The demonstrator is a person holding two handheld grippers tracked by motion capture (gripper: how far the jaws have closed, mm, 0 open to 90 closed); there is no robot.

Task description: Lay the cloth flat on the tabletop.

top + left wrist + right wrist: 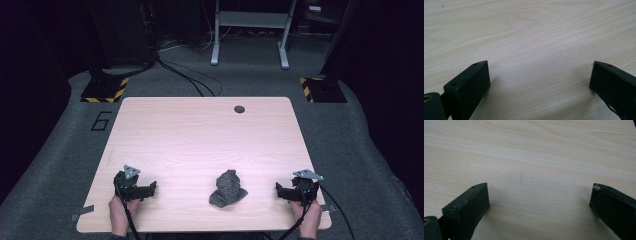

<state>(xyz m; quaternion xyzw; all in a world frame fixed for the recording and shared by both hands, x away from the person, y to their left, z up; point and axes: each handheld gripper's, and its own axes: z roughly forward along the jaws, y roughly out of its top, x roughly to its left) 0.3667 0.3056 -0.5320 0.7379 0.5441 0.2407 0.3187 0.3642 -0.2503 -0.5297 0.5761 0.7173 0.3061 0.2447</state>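
High view: crumpled grey cloth (228, 188) sitting at 6 o'clock on the wooden table (200, 135), between both grippers, touching neither. Left gripper (151, 188) over at 7 o'clock, jaws spread wide, nothing in them. Right gripper (278, 190) at 5 o'clock, same deal, wide and empty, bare wood between.
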